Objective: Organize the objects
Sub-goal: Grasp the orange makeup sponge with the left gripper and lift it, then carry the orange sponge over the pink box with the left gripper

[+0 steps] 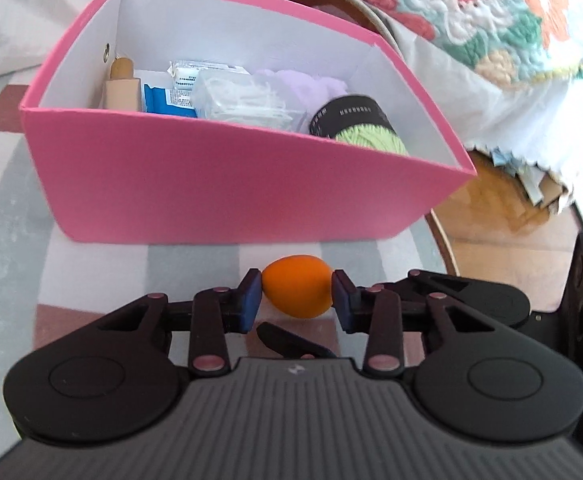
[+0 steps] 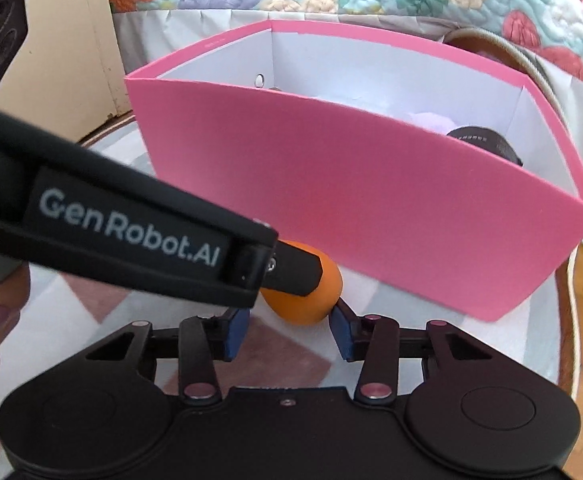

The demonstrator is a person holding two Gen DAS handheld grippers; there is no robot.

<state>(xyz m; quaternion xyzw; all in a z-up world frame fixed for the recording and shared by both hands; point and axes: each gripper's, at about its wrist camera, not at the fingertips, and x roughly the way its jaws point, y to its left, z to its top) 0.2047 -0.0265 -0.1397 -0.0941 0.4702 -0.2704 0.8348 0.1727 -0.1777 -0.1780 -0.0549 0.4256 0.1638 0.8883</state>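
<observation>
An orange egg-shaped sponge lies on the patterned cloth just in front of the pink box. My left gripper has its blue pads touching both ends of the sponge, shut on it. In the right wrist view the same sponge sits just ahead of my right gripper, whose jaws stand apart and empty. The left gripper's black body crosses that view from the left and covers part of the sponge. The pink box stands behind it.
The box holds a tan bottle, a blue and white packet, a clear bag of white pieces, lilac fabric and green yarn with a black label. A floral quilt hangs behind. The round table's rim is at right.
</observation>
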